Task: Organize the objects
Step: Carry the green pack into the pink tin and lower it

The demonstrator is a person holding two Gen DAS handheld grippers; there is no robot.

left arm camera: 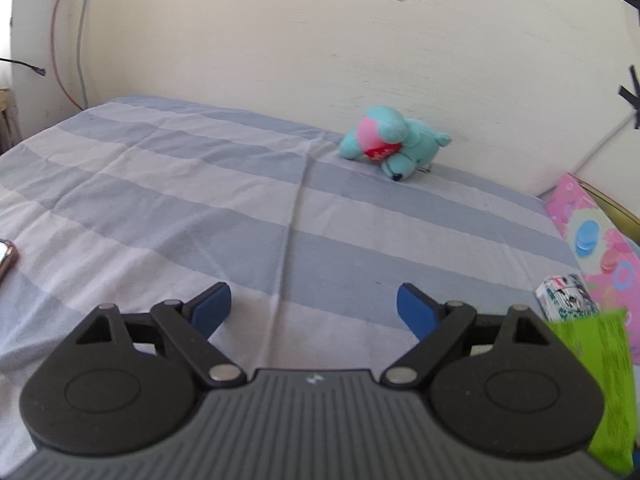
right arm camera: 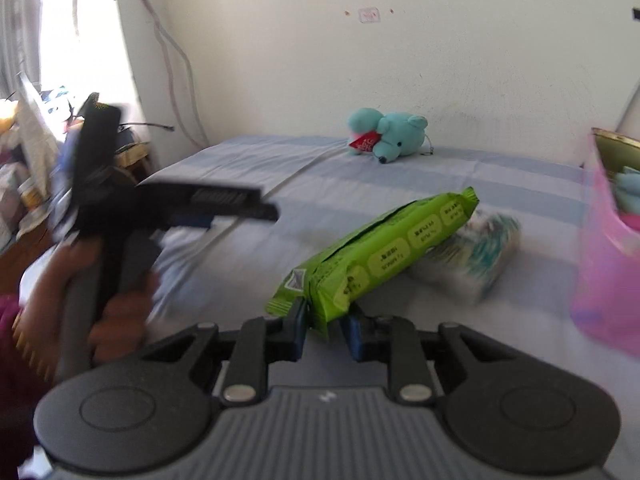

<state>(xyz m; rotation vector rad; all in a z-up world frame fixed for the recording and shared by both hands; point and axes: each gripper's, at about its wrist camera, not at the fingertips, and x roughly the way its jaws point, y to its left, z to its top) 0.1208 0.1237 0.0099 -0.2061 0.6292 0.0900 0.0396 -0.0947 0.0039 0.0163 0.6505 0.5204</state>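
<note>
My right gripper [right arm camera: 325,326] is shut on the near end of a green snack packet [right arm camera: 380,258], which sticks out forward above the striped bed. The same green packet [left arm camera: 600,384] shows blurred at the lower right of the left wrist view. My left gripper [left arm camera: 314,308] hangs open over the bed sheet [left arm camera: 200,184] with nothing between its blue pads. In the right wrist view the left gripper [right arm camera: 240,206] appears at the left, held by a hand [right arm camera: 120,312]. A teal plush bear [left arm camera: 394,142] [right arm camera: 390,136] lies by the far wall. A small white-and-teal printed box [left arm camera: 564,294] [right arm camera: 476,256] rests on the bed.
A pink bag [right arm camera: 608,264] with teal things inside stands at the bed's right edge, seen also as the pink bag [left arm camera: 600,240]. A phone [left arm camera: 6,256] lies at the bed's left edge. Cables hang down the wall at the left. Cluttered furniture stands by the window.
</note>
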